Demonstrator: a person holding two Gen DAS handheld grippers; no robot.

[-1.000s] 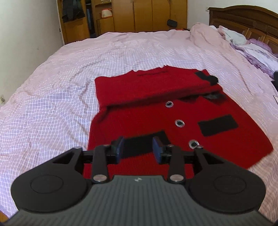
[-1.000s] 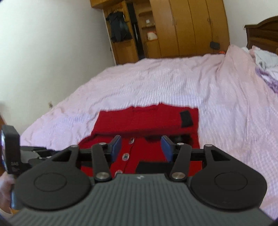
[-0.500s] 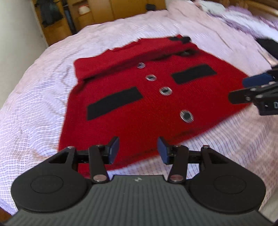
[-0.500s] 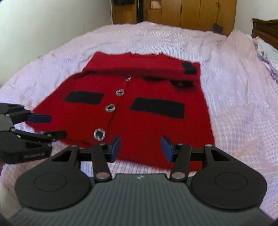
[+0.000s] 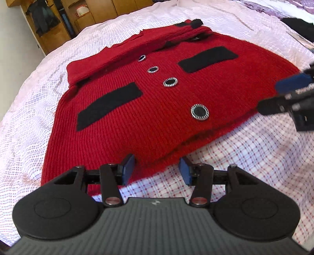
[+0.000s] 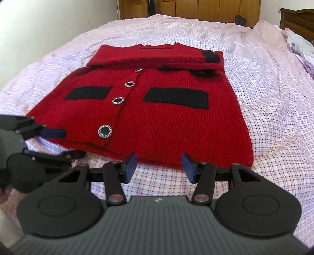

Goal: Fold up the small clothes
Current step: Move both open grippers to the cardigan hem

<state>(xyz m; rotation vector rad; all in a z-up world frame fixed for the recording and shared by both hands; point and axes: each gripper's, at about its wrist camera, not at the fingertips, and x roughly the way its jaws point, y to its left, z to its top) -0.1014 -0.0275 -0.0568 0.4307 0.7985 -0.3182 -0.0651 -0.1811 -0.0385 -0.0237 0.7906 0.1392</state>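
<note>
A small red knitted cardigan (image 5: 157, 109) with black pocket patches and round black buttons lies flat on the bed, sleeves folded across its far end. It also shows in the right wrist view (image 6: 166, 121). My left gripper (image 5: 156, 169) is open and empty, low at the near hem, left of the button line. My right gripper (image 6: 159, 166) is open and empty, at the near hem on the right side. Each gripper shows in the other's view: the right one (image 5: 278, 96) at the hem's right corner, the left one (image 6: 53, 143) at the hem's left part.
The bed carries a pink checked sheet (image 6: 274, 117). Wooden wardrobes (image 6: 206, 9) stand beyond the bed's far end. A dark wooden headboard (image 6: 298, 19) and loose pale clothes (image 6: 300, 45) are at the right. A dark item (image 5: 300, 27) lies at the right in the left wrist view.
Both grippers have dropped and moved in toward the cardigan's near hem. The cardigan now fills much more of both views. Both stay open.
</note>
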